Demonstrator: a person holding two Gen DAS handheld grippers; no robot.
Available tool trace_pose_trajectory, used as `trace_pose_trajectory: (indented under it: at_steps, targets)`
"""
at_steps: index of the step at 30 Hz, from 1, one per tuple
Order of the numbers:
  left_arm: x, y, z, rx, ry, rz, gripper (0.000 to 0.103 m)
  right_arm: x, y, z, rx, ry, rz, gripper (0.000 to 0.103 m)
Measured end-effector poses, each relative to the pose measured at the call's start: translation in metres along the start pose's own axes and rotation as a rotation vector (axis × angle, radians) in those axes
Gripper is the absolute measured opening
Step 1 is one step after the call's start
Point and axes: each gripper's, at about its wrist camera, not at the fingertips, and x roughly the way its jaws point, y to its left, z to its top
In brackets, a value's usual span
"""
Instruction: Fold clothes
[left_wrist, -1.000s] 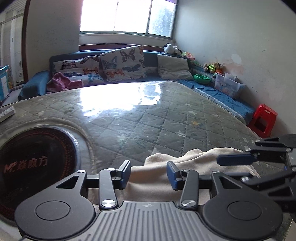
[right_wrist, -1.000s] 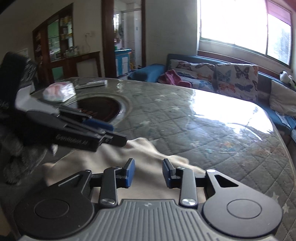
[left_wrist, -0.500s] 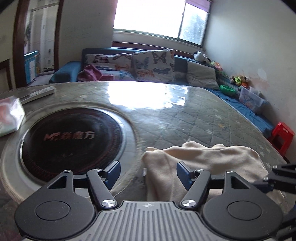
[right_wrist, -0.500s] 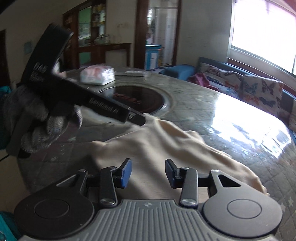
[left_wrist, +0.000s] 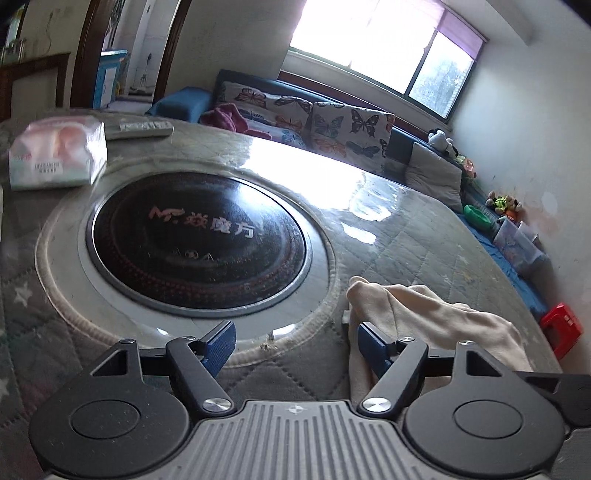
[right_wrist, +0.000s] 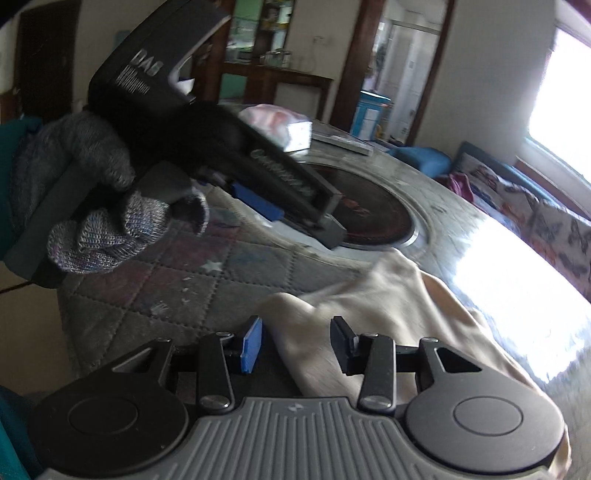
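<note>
Your left gripper (left_wrist: 297, 345) jaws stand spread, the cream garment (left_wrist: 436, 317) beside its right finger. Your right gripper (right_wrist: 295, 343) jaws are spread over that garment's edge.

The garment (left_wrist: 436, 317) is plain cream. The tabletop (left_wrist: 399, 236) wears a grey-green quilted cover with a diamond stitch and pale stars. The round cooktop (left_wrist: 199, 236) is black with red dotted rings and pinkish-white lettering. The left gripper (left_wrist: 297, 343) is black with blue pads (left_wrist: 221, 341). The sofa cushions (left_wrist: 351, 127) are white with multicoloured butterflies; the stool (left_wrist: 561, 328) is red. A speckled grey knit glove (right_wrist: 92, 206) shows.
</note>
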Motion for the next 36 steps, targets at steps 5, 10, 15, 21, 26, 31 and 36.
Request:
trace_pose_trajectory:
  at_steps: [5,10,15,21,26,31,36]
  targets:
    - [0.001,0.003,-0.003,-0.069,0.033,-0.061,0.076,0.013,0.011,0.003,-0.029,0.02,-0.035,0.034]
    - [0.004,0.005,-0.003,-0.159,0.06,-0.139,0.076,0.007,-0.003,0.005,0.063,-0.005,-0.006,0.011]
    - [0.014,0.005,0.0,-0.267,0.087,-0.2,0.078,-0.013,-0.023,0.009,0.167,-0.061,0.034,0.007]
    - [0.031,0.002,-0.001,-0.379,0.127,-0.269,0.079,-0.032,-0.045,0.014,0.228,-0.119,0.081,0.002]
    - [0.035,0.004,0.0,-0.434,0.127,-0.279,0.079,-0.04,-0.051,0.014,0.214,-0.111,0.104,0.001]
    - [0.022,0.013,0.004,-0.408,0.101,-0.242,0.079,-0.033,-0.029,0.003,0.079,-0.077,0.04,0.01]
    - [0.017,0.022,0.003,-0.427,0.103,-0.221,0.079,-0.018,-0.011,-0.002,-0.012,-0.044,0.045,0.037]
